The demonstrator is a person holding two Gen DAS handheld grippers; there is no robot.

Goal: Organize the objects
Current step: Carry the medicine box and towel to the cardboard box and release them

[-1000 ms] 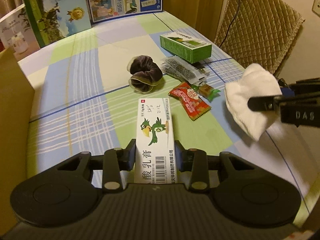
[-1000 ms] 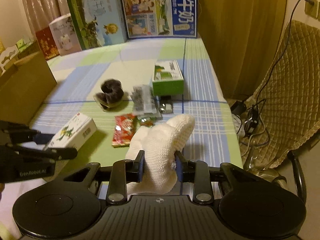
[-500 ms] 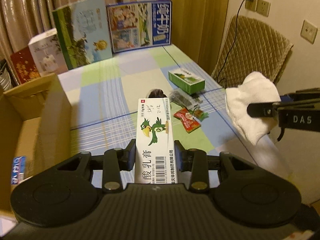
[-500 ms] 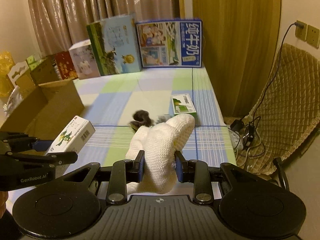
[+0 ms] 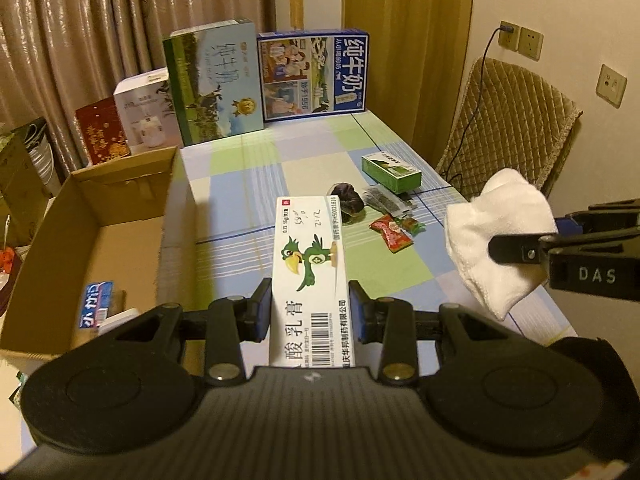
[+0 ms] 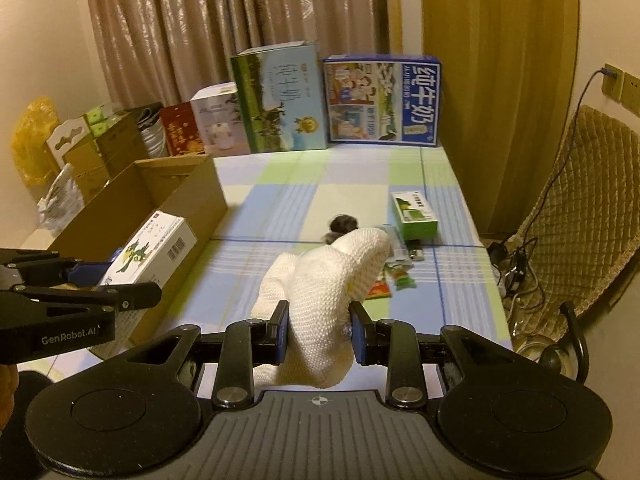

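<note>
Left claw (image 5: 310, 312): closed on a white ointment carton (image 5: 310, 276) printed with a green bird, held lengthwise above the worktop (image 5: 240, 184), just right of the open cardboard box (image 5: 100, 240).

Right claw (image 6: 318, 330): clamped on a white knitted cloth (image 6: 324, 280), bunched between the pads and raised over the worktop's near edge.

On the checked worktop cover, grouped together: green carton (image 5: 392, 170), dark scrunchie (image 5: 348, 196), clear packet (image 5: 386, 200), red snack wrapper (image 5: 390, 234), small green-ended sweet (image 5: 410, 224).

Along the far edge: two upright milk cartons (image 5: 312, 76), smaller gift boxes (image 5: 144, 114) beside them.

In the cardboard box: a blue-labelled item (image 5: 96, 310).
</note>
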